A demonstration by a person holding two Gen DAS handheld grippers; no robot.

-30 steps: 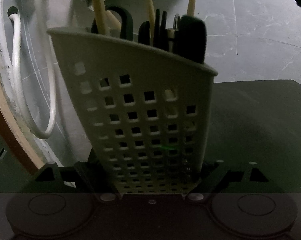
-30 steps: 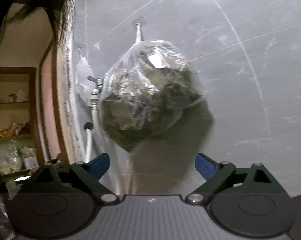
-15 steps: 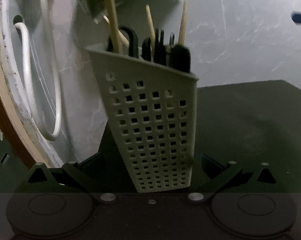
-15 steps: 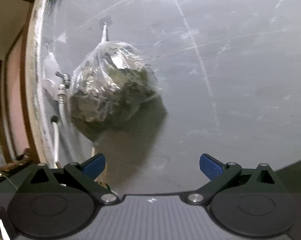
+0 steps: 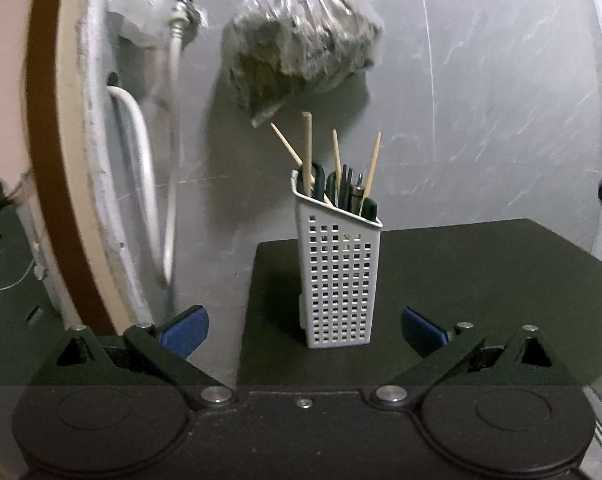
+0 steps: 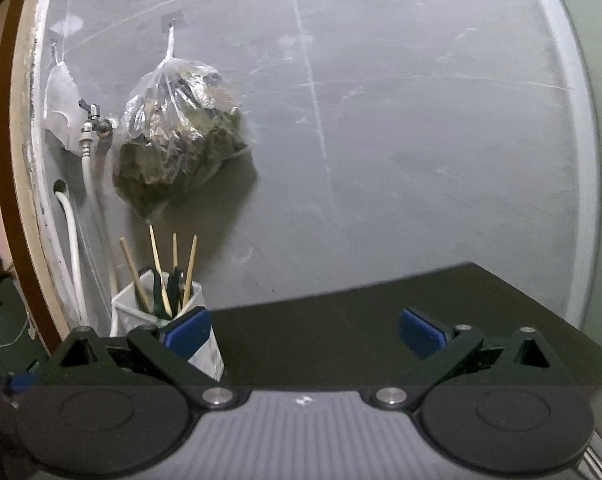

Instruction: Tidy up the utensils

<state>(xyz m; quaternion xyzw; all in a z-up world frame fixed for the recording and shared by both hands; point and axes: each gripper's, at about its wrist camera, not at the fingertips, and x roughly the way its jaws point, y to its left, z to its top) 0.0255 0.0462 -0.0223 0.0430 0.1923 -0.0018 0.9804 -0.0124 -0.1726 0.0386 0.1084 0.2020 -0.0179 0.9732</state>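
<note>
A white perforated utensil holder point(image 5: 337, 276) stands upright on the dark table point(image 5: 481, 280), near its back left corner. Several wooden chopsticks point(image 5: 307, 152) and dark-handled utensils point(image 5: 345, 188) stick out of its top. My left gripper point(image 5: 304, 330) is open and drawn back from the holder, with nothing between its blue pads. In the right wrist view the holder point(image 6: 157, 304) sits low at the left, partly hidden behind the left finger. My right gripper point(image 6: 305, 334) is open and empty above the dark table point(image 6: 381, 320).
A clear plastic bag point(image 5: 305, 36) of crumpled foil hangs on the grey wall above the holder. A tap point(image 6: 93, 120) with white hoses point(image 5: 141, 168) runs down the wall at the left, beside a brown door frame point(image 5: 57, 160).
The left gripper let go of the holder, opened wide and pulled back, so the holder now looks small. The right gripper swung to the right and tipped down, bringing table and holder into view.
</note>
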